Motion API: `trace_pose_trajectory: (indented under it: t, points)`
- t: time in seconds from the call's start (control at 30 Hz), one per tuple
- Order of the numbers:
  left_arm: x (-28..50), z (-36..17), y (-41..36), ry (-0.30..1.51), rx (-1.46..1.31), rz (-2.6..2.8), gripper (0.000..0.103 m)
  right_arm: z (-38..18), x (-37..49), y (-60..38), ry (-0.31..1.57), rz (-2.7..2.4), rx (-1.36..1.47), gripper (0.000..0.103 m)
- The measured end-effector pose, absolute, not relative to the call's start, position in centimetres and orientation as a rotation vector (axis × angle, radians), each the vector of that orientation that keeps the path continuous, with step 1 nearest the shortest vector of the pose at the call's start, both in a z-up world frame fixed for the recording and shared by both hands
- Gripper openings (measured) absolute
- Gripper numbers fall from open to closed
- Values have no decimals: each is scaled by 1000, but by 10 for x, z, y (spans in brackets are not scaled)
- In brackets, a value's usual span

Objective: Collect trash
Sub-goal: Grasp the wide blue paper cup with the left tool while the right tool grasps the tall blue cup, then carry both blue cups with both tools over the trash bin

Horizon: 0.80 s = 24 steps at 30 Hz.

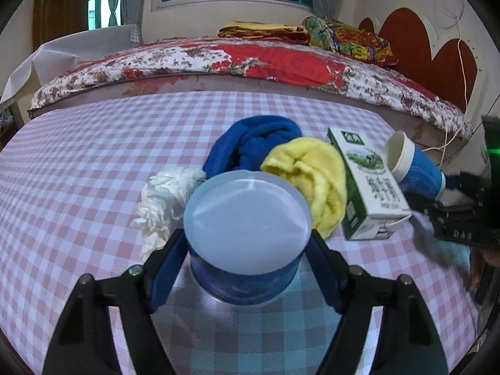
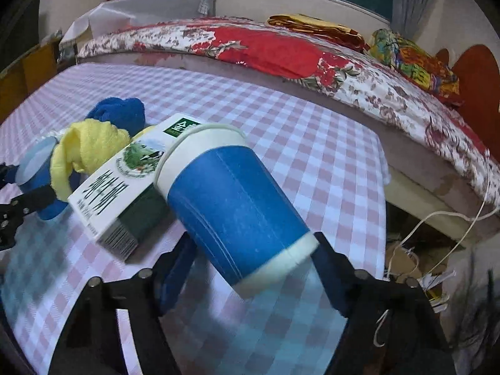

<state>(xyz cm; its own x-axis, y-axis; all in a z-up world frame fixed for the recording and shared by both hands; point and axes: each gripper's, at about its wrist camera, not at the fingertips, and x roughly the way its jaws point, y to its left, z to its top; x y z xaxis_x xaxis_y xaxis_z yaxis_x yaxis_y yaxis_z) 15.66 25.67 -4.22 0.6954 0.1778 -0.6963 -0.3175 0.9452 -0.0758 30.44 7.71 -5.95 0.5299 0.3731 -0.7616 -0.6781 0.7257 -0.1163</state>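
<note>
Left gripper (image 1: 247, 268) clamped on lidded tub (image 1: 247, 234); right gripper (image 2: 253, 268) clamped on paper cup (image 2: 231, 206). Milk carton (image 2: 125, 187) touching cup rim. Bare checked tablecloth (image 2: 312, 162) beyond, ending near bed (image 2: 312, 62).

Between the fingers (image 2: 328, 268) a matt paper cup (image 2: 237, 212); beyond, a smooth printed card carton (image 2: 106, 200), fuzzy yellow cloth (image 1: 309, 178), crumpled tissue (image 1: 162, 200), woven checked surface (image 1: 93, 156).

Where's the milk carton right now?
The milk carton lies flat on the checkered table, right of centre in the left wrist view, between the yellow cloth and the blue paper cup held by the right gripper.
</note>
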Motion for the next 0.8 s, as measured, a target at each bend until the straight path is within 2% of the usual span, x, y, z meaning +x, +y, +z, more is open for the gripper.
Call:
trace_pose_trajectory:
  t: [0.13, 0.33, 0.37, 0.43, 0.53, 0.57, 0.6, 0.63, 0.8]
  points:
    - [150, -39, 253, 728, -199, 275, 77, -60, 286, 65, 807, 653, -386, 62]
    - [139, -36, 245, 713, -192, 275, 77, -60, 263, 56, 823, 676, -329, 62]
    - [139, -36, 245, 715, -191, 274, 77, -60, 261, 59, 815, 673, -342, 65]
    - [139, -37, 245, 719, -192, 275, 77, -62, 264, 64, 813, 668, -358, 83]
    - [138, -38, 245, 721, -199, 275, 77, -61, 271, 69, 810, 672, -346, 84]
    - [137, -38, 245, 721, -201, 274, 77, -62, 273, 69, 821, 674, -334, 84]
    - [136, -39, 244, 720, -200, 275, 77, -63, 276, 69, 838, 675, -325, 68]
    - [135, -38, 244, 716, -199, 276, 77, -62, 275, 68, 840, 676, -318, 62]
    - [123, -33, 241, 686, -199, 281, 76, -59, 260, 56, 822, 682, -286, 60]
